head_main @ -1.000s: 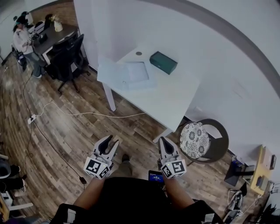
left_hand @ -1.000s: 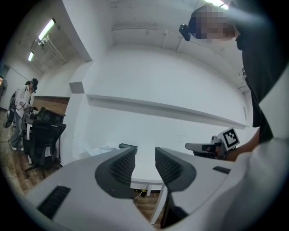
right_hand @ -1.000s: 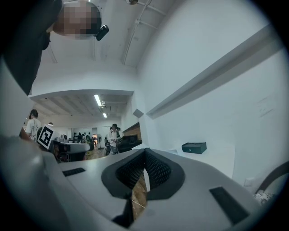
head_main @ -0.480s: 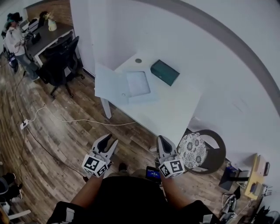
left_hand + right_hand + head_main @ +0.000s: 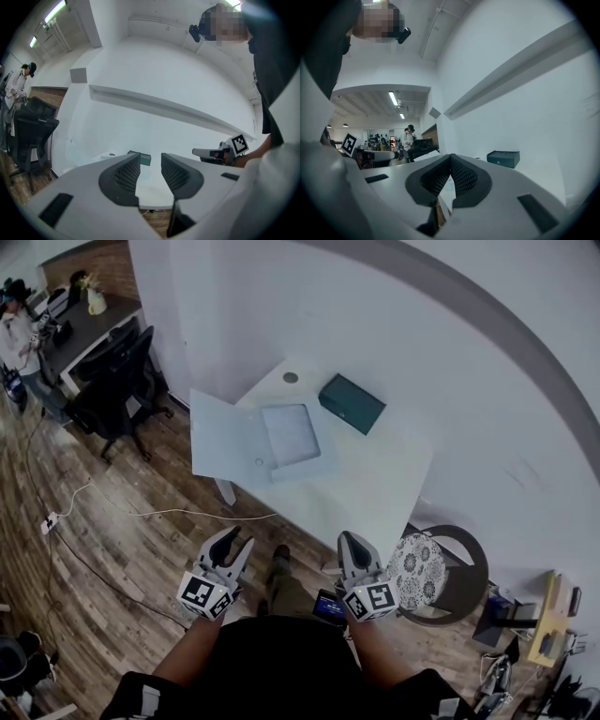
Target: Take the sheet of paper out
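Note:
On a white table point(image 5: 380, 474) lies an open pale blue folder point(image 5: 225, 437), its left flap hanging past the table's edge. A sheet of paper point(image 5: 289, 430) rests on its right half. A dark green box point(image 5: 352, 402) sits behind it. Both grippers are held level over the wood floor, well short of the table. My left gripper point(image 5: 234, 538) point(image 5: 151, 157) is open with nothing between its pads. The jaw tips of my right gripper point(image 5: 345, 538) point(image 5: 450, 157) meet, with nothing held. The green box point(image 5: 503, 158) shows ahead in the right gripper view.
A round patterned stool point(image 5: 417, 559) stands at the table's near right corner. A black office chair point(image 5: 112, 381) and a desk with a person point(image 5: 19, 329) are at the far left. A cable point(image 5: 169, 512) runs across the floor before the table.
The table and folder have drawn closer in the head view as I walk towards them, both grippers carried forward with me. Their jaws stand as before.

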### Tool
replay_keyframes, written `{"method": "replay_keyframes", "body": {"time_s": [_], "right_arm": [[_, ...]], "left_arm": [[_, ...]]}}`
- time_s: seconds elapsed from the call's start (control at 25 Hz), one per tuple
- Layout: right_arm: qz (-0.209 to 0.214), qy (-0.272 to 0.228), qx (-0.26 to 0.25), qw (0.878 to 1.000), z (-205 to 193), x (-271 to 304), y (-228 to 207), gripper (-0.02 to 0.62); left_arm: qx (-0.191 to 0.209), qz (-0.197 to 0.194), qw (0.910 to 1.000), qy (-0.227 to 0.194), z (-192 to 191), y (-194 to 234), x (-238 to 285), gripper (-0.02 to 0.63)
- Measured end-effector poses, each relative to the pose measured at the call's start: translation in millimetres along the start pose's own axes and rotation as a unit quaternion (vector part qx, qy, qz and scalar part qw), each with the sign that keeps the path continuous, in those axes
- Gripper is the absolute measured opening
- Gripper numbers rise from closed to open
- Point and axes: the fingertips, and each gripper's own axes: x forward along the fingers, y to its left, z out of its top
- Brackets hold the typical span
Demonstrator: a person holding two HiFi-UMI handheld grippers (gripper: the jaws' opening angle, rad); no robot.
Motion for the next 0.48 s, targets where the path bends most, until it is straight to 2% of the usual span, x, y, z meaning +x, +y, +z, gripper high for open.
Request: {"method": "replay_keyframes", "body": {"time_s": [0.24,0.48], "right_arm": [[0.004,-0.006,0.000,1.000,6.0,58.6,-35.3,0.011],[0.005,-0.005,0.020,1.000,11.2,118.0,-79.5,0.011]], "left_arm": [[0.000,-0.001,0.9999,0.011,10.1,34.7,54.9,0.121],[0.008,0.001,0.9997,0.024,21.4,74.1,120.8,0.121]]}}
